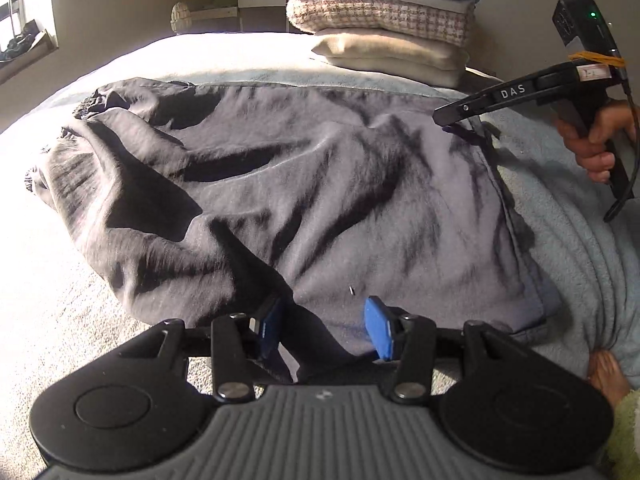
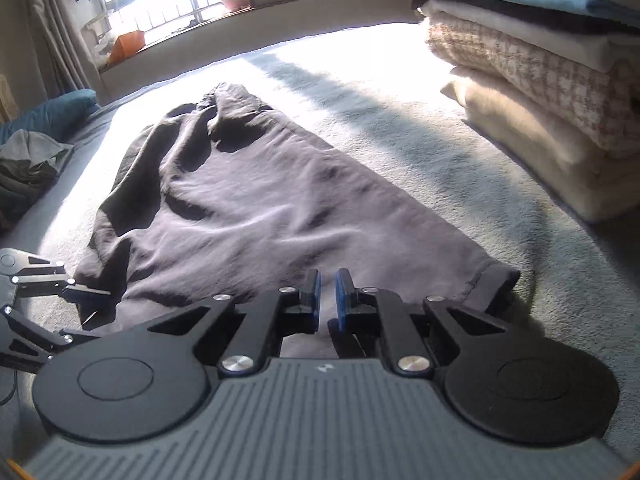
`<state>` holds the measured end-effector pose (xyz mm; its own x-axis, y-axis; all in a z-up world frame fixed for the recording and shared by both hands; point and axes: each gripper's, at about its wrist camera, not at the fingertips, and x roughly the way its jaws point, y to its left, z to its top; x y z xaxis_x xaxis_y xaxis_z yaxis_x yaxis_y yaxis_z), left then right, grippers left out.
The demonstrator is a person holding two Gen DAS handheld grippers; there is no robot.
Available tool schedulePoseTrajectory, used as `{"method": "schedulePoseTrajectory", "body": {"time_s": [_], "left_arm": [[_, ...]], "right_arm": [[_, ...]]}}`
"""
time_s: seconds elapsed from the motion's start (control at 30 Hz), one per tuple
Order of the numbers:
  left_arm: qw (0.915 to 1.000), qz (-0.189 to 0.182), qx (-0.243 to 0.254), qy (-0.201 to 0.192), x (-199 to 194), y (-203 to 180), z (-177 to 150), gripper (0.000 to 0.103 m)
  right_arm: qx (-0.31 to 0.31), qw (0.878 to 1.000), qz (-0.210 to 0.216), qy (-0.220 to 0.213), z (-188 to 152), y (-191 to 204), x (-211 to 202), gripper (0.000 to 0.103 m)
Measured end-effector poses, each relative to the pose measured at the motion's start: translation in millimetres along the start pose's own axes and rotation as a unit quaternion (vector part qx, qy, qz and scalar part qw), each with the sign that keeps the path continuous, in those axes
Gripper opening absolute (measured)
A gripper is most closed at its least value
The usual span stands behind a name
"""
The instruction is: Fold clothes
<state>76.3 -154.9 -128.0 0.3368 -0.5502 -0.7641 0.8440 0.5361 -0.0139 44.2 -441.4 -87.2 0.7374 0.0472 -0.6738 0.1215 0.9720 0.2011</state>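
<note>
left fingers [image 1: 326, 330] apart, right fingers [image 2: 327, 300] nearly together — grey garment [image 2: 256, 216] hem hidden beneath.

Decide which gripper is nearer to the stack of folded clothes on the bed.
Right. The right gripper holds the dark garment's edge on the side facing the stack of folded clothes. The left gripper is at the garment's opposite side, farther from the stack.
</note>
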Motion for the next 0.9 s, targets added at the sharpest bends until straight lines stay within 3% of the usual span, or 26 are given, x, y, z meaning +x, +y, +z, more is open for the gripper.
{"method": "schedulePoseTrajectory", "body": {"time_s": [0.07, 0.23, 0.3, 0.43, 0.5, 0.6, 0.77, 0.9], "left_arm": [[1.0000, -0.002, -0.001, 0.000, 0.3, 0.7, -0.3, 0.048], [1.0000, -0.002, 0.000, 0.000, 0.4, 0.3, -1.0, 0.049], [1.0000, -0.003, -0.001, 0.002, 0.7, 0.1, -0.3, 0.050], [1.0000, -0.006, -0.006, 0.004, 2.2, 0.0, 0.6, 0.054], [1.0000, -0.006, -0.007, 0.001, 2.8, -1.5, -0.9, 0.056], [1.0000, -0.002, -0.001, -0.004, 2.8, -5.0, -2.8, 0.059], [0.9999, -0.005, -0.011, -0.005, 3.8, -5.1, -2.3, 0.063], [0.9998, -0.008, -0.009, -0.013, 4.8, -7.0, -4.7, 0.067]], "right_arm": [[0.030, 0.999, -0.025, 0.010, -6.6, -24.2, 12.4, 0.007], [0.116, 0.993, 0.002, -0.016, -1.1, -44.9, 5.6, 0.009], [0.107, 0.994, 0.006, -0.030, 5.1, -40.3, 3.6, 0.009], [0.060, 0.996, -0.065, 0.013, 14.9, -33.9, 25.3, 0.009], [-0.017, 0.997, -0.074, -0.006, 28.6, -6.8, 20.3, 0.011], [-0.076, 0.997, 0.001, -0.035, 62.6, 39.1, 17.2, 0.011], [-0.115, 0.985, 0.127, 0.000, 121.9, 117.6, 70.0, 0.011], [-0.150, 0.977, 0.150, 0.010, 159.2, 174.3, 133.2, 0.011]]}}
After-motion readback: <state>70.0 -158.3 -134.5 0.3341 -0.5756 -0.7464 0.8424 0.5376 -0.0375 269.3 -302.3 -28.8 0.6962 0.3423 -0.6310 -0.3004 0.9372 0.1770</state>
